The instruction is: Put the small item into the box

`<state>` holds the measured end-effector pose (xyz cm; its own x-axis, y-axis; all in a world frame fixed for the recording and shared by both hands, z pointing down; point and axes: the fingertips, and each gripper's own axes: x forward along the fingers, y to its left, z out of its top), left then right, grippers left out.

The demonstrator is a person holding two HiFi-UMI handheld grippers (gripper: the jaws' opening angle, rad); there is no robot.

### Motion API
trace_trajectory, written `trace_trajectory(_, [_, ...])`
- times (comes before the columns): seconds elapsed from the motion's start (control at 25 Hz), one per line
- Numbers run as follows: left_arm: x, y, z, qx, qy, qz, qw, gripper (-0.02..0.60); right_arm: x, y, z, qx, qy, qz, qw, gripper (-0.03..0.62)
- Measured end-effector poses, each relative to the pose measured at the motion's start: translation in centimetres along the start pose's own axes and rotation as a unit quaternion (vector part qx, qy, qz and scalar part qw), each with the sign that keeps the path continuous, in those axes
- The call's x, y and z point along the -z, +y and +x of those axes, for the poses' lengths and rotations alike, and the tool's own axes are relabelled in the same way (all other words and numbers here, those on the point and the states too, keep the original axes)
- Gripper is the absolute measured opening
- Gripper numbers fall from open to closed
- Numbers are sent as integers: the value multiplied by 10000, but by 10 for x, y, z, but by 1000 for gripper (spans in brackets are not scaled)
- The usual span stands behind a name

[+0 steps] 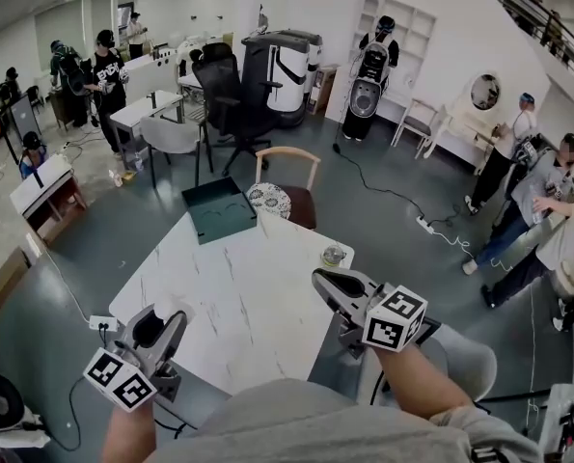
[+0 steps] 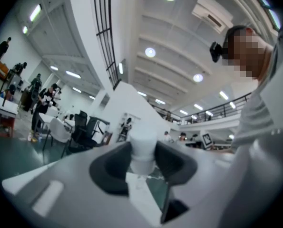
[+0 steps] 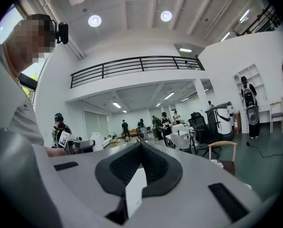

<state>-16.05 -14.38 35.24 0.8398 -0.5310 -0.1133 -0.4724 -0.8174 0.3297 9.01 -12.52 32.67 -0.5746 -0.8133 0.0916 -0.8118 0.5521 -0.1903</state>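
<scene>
**Left gripper view: cylinder clamped, box a long reach away**

Left gripper view shows the left hand-held gripper (image 2: pixel 142 152) pressing its dark pads on a small white cylinder (image 2: pixel 142 144), which stands upright between them with its top poking above the jaws. The camera looks up toward the ceiling, so the tool is tilted upward. In the head view this gripper (image 1: pixel 161 331) sits at the near left corner of the white marble-patterned surface (image 1: pixel 238 297). The dark green open-topped box (image 1: pixel 217 212) lies at the far corner, well apart.

The cylinder looks smooth and round, so it may swivel or slide out when the tool tips downward for the drop. The box sits right at the far edge, and a low approach that clips its wall could push it off.

The right hand-held gripper (image 3: pixel 141 146) is closed with nothing in it. Any sweep by it risks knocking the small round clear object (image 1: pixel 334 256) near the right edge.
</scene>
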Motion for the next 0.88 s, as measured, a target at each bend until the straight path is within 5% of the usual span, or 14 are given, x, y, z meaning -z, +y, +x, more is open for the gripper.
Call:
trace_trajectory(0.24, [19, 1, 49, -220, 90, 1, 9997, 164, 12, -41, 6, -214, 77, 101, 9997, 5])
trace_trajectory(0.68, [44, 24, 114, -1488, 323, -11, 9883, 164, 32, -109, 75, -1256, 13, 130, 9920, 5])
trace_trajectory(0.88, [32, 75, 116, -1496, 450, 209, 9875, 163, 40, -110, 124, -1189, -87, 323, 9923, 5])
